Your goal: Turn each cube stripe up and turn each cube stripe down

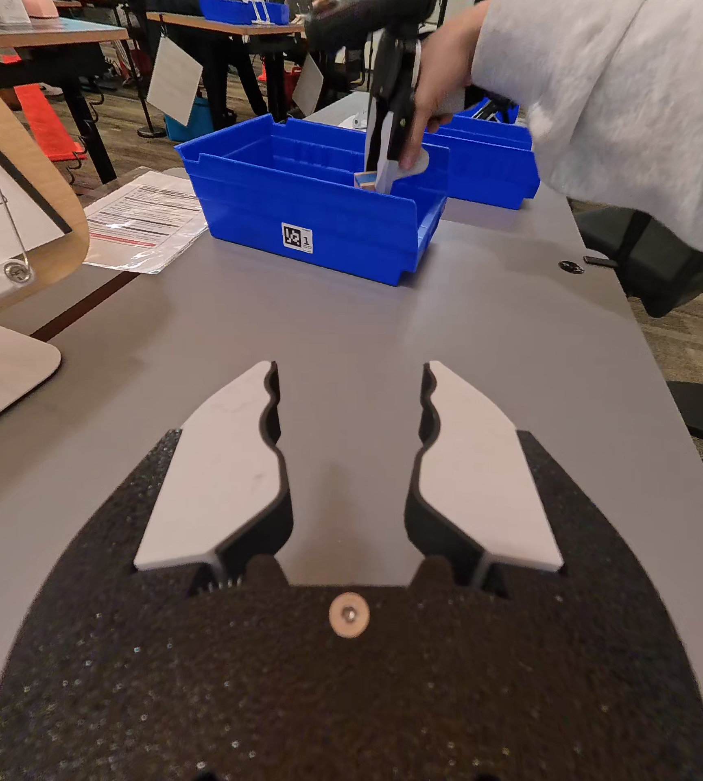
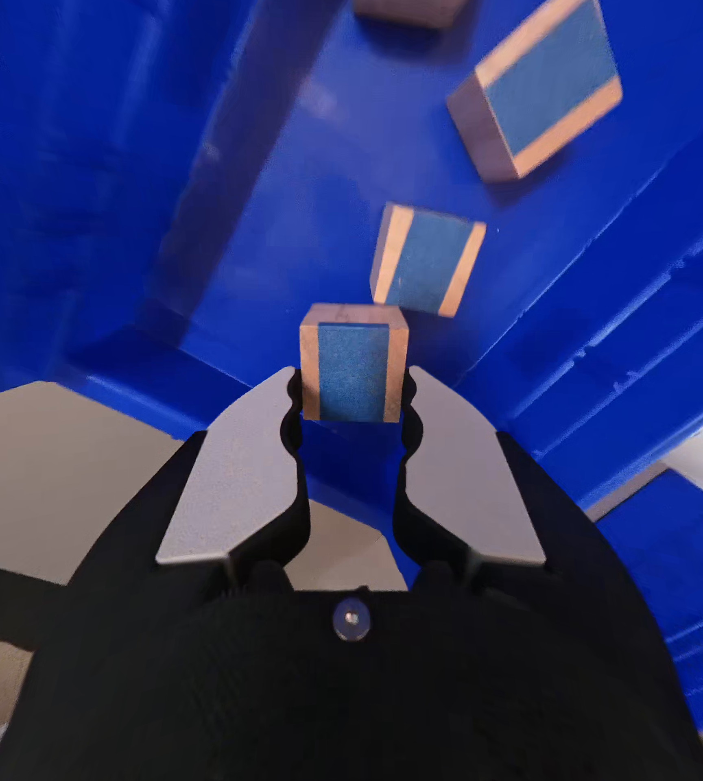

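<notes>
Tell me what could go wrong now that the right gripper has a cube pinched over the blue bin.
The right gripper grips the held cube only at its fingertips, so it might slip or twist free. Two striped cubes lie close beyond it in the blue bin; setting it down could knock them over.

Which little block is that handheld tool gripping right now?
Look inside the blue bin on the grey table. Several wooden blocks with blue stripes lie on its floor. The held cube is the only one raised, pinched between the right tool's fingertips, stripe facing the camera.
</notes>
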`<state>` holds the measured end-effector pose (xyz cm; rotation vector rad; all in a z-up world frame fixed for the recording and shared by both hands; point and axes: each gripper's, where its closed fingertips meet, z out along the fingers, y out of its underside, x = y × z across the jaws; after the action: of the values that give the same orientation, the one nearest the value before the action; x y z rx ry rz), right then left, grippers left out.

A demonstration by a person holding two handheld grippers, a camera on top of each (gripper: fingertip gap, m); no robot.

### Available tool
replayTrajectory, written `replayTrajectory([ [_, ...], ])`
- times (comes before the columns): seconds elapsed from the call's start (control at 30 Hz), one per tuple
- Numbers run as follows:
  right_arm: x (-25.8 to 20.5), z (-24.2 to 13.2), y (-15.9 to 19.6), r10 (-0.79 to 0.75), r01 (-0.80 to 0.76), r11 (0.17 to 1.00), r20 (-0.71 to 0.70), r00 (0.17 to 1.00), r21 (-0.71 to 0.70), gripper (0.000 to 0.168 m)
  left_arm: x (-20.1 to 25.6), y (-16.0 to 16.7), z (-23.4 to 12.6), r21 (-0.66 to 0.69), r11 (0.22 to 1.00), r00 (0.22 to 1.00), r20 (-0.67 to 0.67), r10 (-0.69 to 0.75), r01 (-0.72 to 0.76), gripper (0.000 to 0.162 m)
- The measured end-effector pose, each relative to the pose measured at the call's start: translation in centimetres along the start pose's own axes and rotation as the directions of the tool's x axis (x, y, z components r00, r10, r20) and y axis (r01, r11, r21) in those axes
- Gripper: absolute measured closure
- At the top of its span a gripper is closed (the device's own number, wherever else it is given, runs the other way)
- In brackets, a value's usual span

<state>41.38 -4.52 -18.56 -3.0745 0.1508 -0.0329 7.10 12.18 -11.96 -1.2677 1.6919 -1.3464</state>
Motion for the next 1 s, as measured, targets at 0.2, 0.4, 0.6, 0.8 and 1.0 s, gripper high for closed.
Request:
replayTrajectory([
  [0.2,1.1,1.1,1.6,0.060,-0.062,0.997,-0.048,0.997,-0.044,0.123,0.0,0.0,0.0,0.005,1.000,1.000,-0.004,-0.012,0.012,0.099],
  [0.4,0.5,2.3,1.9,0.094,-0.094,0.994,-0.011,0.996,-0.063,0.123,0.1,0.1,0.1,-0.001,1.000,1.000,-0.006,-0.004,0.004,0.099],
  [0.6,0.2,3.6,2.3,0.113,-0.112,0.991,0.010,0.994,-0.069,0.123,0.1,0.0,0.0,0.006,1.000,1.000,-0.006,-0.007,0.007,0.100],
  [0.8,0.1,3.6,2.6,0.124,-0.123,0.990,0.010,0.992,-0.065,0.123,0.2,0.1,0.0,0.002,1.000,1.000,-0.011,-0.009,0.009,0.100],
  [1.0,0.5,2.1,2.9,0.080,-0.084,0.994,-0.064,0.995,-0.064,0.102,0.1,-0.1,-0.4,0.006,1.000,1.000,0.000,-0.004,0.004,0.099],
])
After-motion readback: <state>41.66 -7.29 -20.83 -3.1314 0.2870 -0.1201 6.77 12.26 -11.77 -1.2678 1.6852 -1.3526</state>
